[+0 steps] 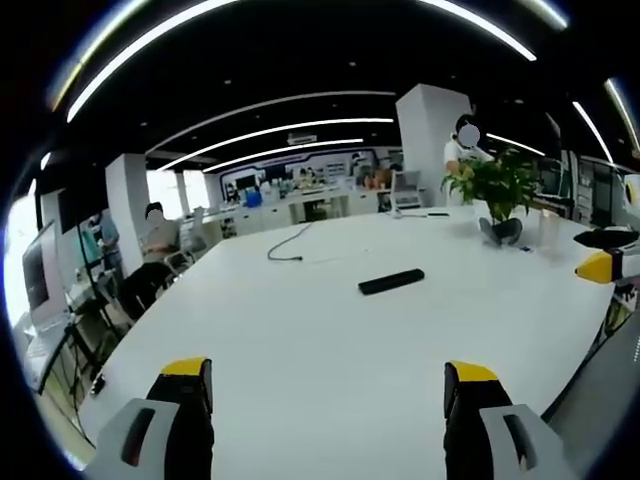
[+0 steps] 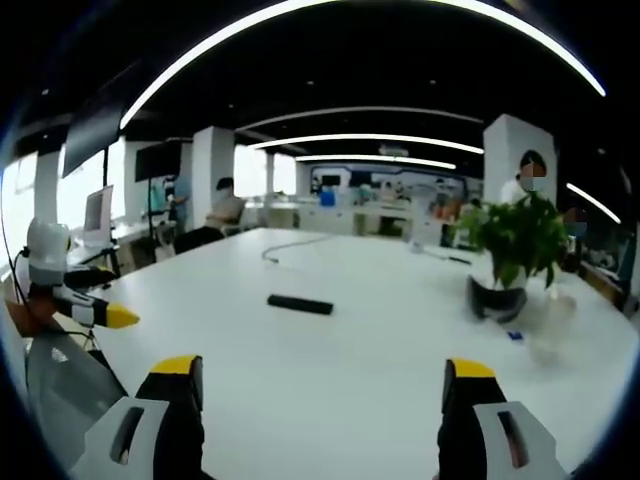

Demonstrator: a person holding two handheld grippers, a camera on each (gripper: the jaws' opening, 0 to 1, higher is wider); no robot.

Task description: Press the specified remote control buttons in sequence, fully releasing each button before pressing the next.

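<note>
My left tongs [image 1: 328, 385] and right tongs [image 2: 320, 380] hung wide open and empty over the white tabletop [image 1: 300, 340], the remote [image 1: 391, 281] lying well ahead, untouched. From so far off, I judged a hurried reach might nudge it instead of pressing a button.

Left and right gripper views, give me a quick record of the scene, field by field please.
surface: white table
remote control: black, flat on the table, untouched
potted plant: green, dark pot, on the table beyond the remote
cable: dark, on the far part of the table
left gripper: jaws open, short of the remote
right gripper: jaws open, holding nothing
background: open office, people seated and standing
</note>
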